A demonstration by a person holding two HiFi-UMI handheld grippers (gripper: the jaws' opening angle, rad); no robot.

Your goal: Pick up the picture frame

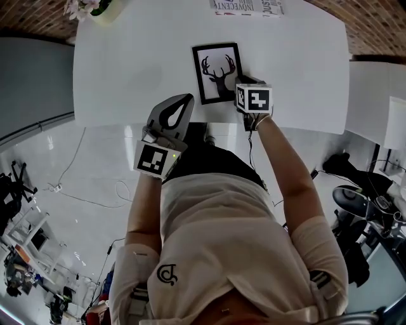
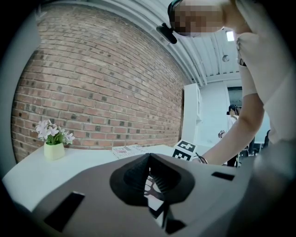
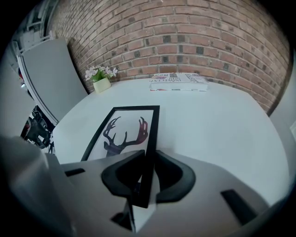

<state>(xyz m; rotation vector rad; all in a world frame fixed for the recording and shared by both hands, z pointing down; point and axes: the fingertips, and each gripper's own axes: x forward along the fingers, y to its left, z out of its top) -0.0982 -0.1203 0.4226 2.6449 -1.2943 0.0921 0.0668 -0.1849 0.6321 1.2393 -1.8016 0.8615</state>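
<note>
A black picture frame with a deer-head print lies on the white table, near its front edge. My right gripper points steeply down at the frame's near right corner. In the right gripper view the frame's right edge runs between the two pads, and my right gripper is shut on it. Whether the frame is off the table I cannot tell. My left gripper hovers at the table's front edge, left of the frame, shut and empty; in its own view the left gripper has its jaws together.
A small pot of flowers stands at the table's far left corner, and a book lies at the far edge. A brick wall runs behind the table. Cables trail on the floor to the left, and a black chair stands to the right.
</note>
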